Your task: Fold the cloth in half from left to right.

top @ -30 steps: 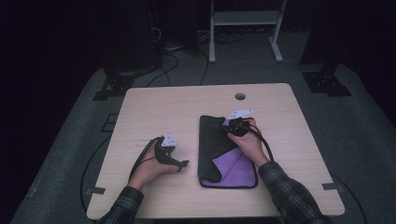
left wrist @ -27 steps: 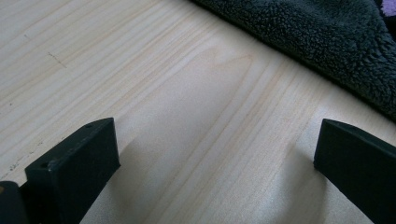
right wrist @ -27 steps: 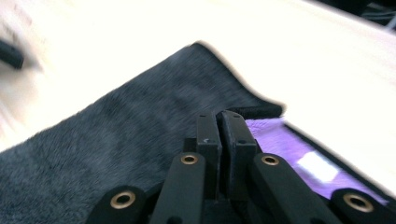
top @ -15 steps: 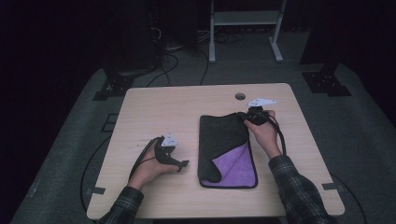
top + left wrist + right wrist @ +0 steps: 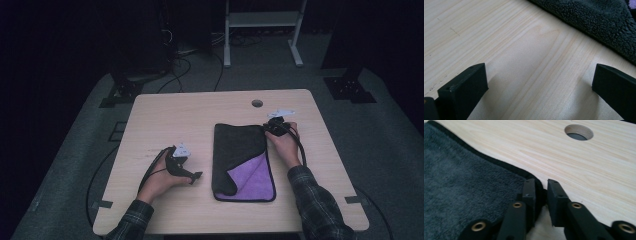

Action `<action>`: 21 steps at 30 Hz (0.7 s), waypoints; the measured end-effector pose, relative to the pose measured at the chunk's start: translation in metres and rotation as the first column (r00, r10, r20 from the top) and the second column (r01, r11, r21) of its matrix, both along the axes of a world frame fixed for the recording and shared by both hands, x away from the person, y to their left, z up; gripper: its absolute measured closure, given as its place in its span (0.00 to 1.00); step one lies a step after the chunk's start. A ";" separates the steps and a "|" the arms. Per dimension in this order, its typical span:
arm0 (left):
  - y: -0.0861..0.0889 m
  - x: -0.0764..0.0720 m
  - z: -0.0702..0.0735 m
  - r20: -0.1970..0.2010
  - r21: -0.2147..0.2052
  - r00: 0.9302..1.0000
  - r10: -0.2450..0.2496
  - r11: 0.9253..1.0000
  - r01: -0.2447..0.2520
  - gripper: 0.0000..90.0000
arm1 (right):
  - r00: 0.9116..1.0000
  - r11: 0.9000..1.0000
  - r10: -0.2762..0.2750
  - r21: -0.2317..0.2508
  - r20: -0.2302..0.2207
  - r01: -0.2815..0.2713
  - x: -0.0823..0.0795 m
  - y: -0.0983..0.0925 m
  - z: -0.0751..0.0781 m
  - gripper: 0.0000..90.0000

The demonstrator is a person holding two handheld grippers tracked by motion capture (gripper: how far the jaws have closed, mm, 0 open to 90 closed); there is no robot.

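I had the right gripper (image 5: 541,185) at the towel's (image 5: 239,150) far corner, jaws just easing apart around its hem; my left gripper (image 5: 192,177) rested wide open beside the towel

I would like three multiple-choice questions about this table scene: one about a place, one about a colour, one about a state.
1. Where is the right gripper?
A. over the round hole
B. at the towel's far right corner
C. on the floor

2. Which colour is the towel's uncovered inner side?
A. purple
B. yellow
C. white

3. How are the left gripper's fingers?
A. shut on the towel
B. shut on a cable
C. wide apart over bare table

Key: 1 B, its fingers, which have just been opening, straddle the corner hem; 2 A, purple shows beside the folded flap; 3 C, only wood lies between them.
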State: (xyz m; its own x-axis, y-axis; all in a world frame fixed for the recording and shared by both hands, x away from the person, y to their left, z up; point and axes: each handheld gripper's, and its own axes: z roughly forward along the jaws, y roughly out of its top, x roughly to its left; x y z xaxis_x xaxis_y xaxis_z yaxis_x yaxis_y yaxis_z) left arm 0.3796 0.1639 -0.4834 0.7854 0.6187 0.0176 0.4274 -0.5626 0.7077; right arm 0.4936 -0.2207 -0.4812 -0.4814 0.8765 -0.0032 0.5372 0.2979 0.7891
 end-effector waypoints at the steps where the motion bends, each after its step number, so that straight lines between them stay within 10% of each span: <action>1: 0.000 0.000 0.000 0.000 0.001 1.000 0.000 1.000 0.000 0.00 | 1.000 1.000 -0.005 0.000 0.001 0.005 0.000 -0.001 0.001 0.83; 21: 0.000 0.000 0.000 0.000 0.000 1.000 0.001 1.000 -0.001 0.00 | 0.979 0.975 0.202 0.092 0.018 -0.203 -0.062 0.014 0.042 0.69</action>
